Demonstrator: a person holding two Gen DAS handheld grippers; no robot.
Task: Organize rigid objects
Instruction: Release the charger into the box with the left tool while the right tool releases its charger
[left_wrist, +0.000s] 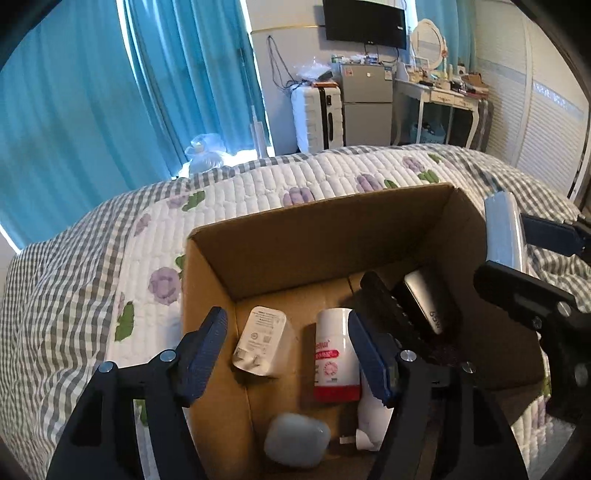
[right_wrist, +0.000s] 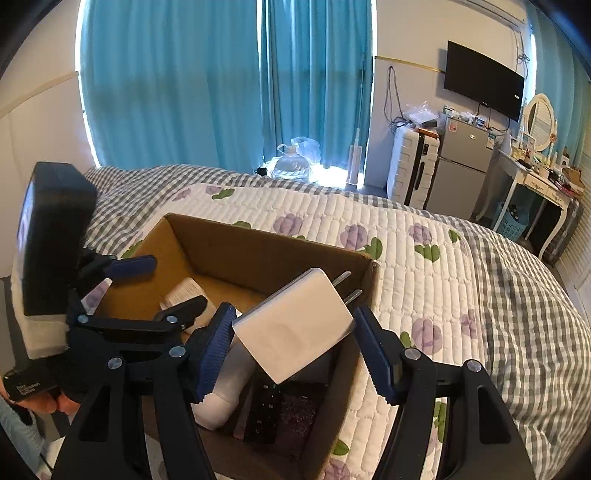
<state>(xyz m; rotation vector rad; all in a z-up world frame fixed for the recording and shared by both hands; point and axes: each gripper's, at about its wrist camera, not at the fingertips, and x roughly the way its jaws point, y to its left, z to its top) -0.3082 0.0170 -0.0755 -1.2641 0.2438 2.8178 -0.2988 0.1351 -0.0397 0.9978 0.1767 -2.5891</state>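
An open cardboard box (left_wrist: 295, 243) sits on the quilted bed. In it lie a white plug adapter (left_wrist: 260, 341), a red-and-white bottle (left_wrist: 336, 354), a black remote (left_wrist: 391, 314), a silver power bank (left_wrist: 430, 301), a grey case (left_wrist: 297, 441) and a white tube (left_wrist: 373, 424). My left gripper (left_wrist: 286, 354) is open and empty above the box. My right gripper (right_wrist: 295, 350) is shut on a white charger (right_wrist: 295, 325), prongs pointing away, held over the box (right_wrist: 258, 247) near its right side. It also shows at the right of the left wrist view (left_wrist: 504, 230).
The floral and checked quilt (right_wrist: 424, 266) spreads around the box. Blue curtains (right_wrist: 221, 81), a white suitcase (right_wrist: 410, 166), a small fridge (right_wrist: 461, 166), a wall TV (right_wrist: 482, 86) and a cluttered dressing table (right_wrist: 543, 177) stand beyond the bed.
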